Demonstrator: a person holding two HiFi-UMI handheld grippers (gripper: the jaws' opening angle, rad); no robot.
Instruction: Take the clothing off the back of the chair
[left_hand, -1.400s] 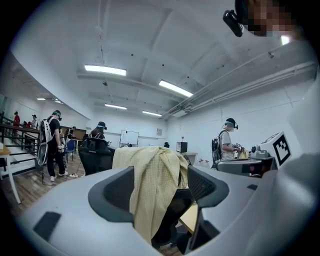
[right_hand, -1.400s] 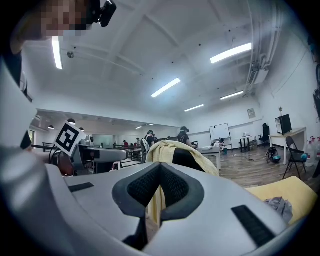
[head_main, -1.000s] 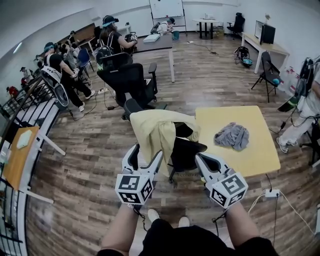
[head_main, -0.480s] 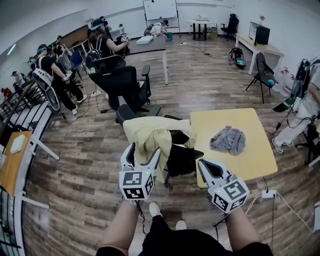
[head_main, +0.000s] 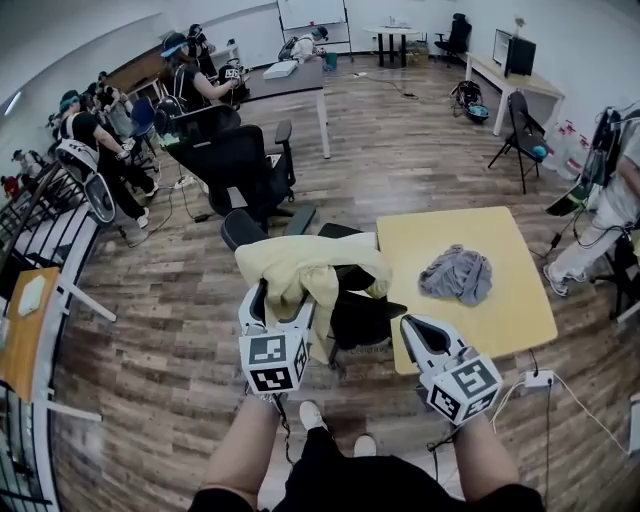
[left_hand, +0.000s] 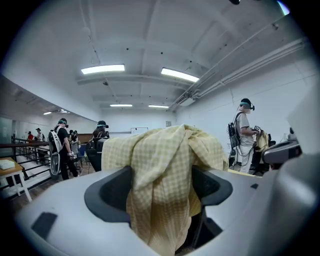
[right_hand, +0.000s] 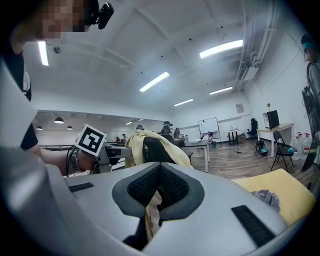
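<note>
Head view: office chair (head_main: 358, 312), black, taken as the reference. Yellow checked garment (head_main: 300, 265) draped over the chair's back, one fold hanging down the near side. Left gripper (head_main: 283, 297) at the near side of the chair back, its jaws standing either side of that hanging fold. Right gripper (head_main: 418, 330) beside the chair seat, on the side away from the left gripper, clear of the garment. Yellow counter (head_main: 520, 300) just beyond that side of the chair, carrying a crumpled grey cloth (head_main: 457, 273). Left gripper view: left gripper (left_hand: 159, 192) has just been opening its jaws and they stand wide apart; the garment (left_hand: 165, 165) hangs between them from the chair back, unpinched. Right gripper view: right gripper (right_hand: 159, 197) with jaws drawn together, nothing between them; the chair (right_hand: 155, 150) ahead with the garment (right_hand: 137, 142) over its back, the left gripper's marker cube (right_hand: 91, 140) beside it, the counter (right_hand: 272, 182) and grey cloth (right_hand: 264, 196) on the chair's other side.
</note>
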